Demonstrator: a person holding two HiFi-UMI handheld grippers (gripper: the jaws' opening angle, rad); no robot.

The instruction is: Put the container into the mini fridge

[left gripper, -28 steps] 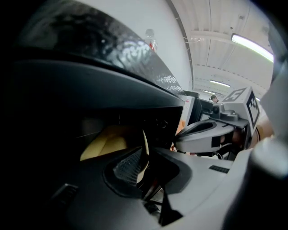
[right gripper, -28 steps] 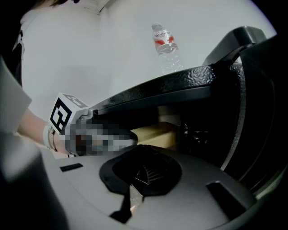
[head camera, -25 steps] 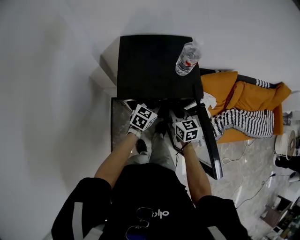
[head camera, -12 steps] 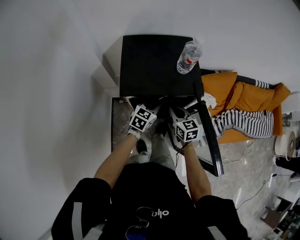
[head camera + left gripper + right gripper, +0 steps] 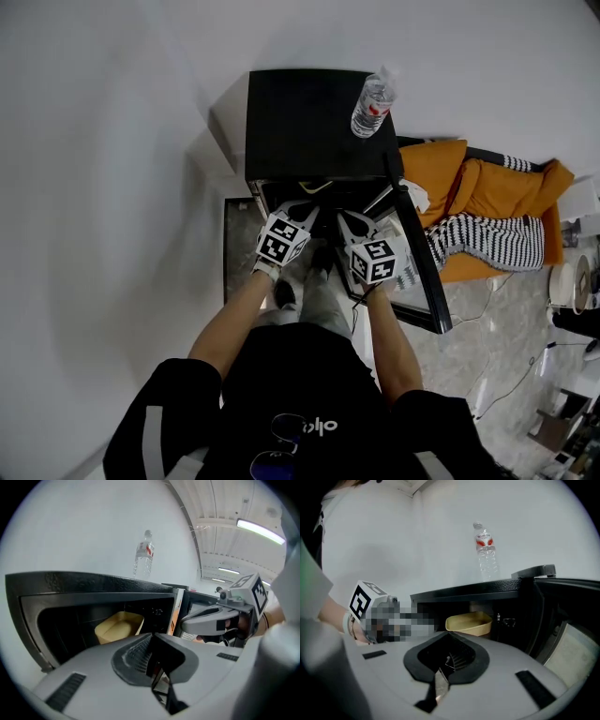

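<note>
The fingers (image 5: 131, 653) of the left gripper (image 5: 152, 660) are pressed together with nothing between them. Those of the right gripper (image 5: 445, 663) are closed and empty too.

The container (image 5: 119, 626) is a pale yellow, open-topped tub with rounded corners. It sits inside the mini fridge (image 5: 309, 122), on the floor of the dark compartment, clear of both grippers. From the right gripper view it shows its rim and shallow wall, set back from the front edge. The fridge is a black box against a white wall, and its door (image 5: 417, 272) is swung wide open to the person's right. A clear water bottle (image 5: 372, 94) with a red label stands upright on the fridge top, near its right rear corner.

In the head view both grippers are held side by side just in front of the open compartment, aimed into it and level with each other. The person's bare forearms reach forward from black sleeves. An orange cloth (image 5: 487, 202) and a striped cloth (image 5: 487, 246) lie beyond the door.
</note>
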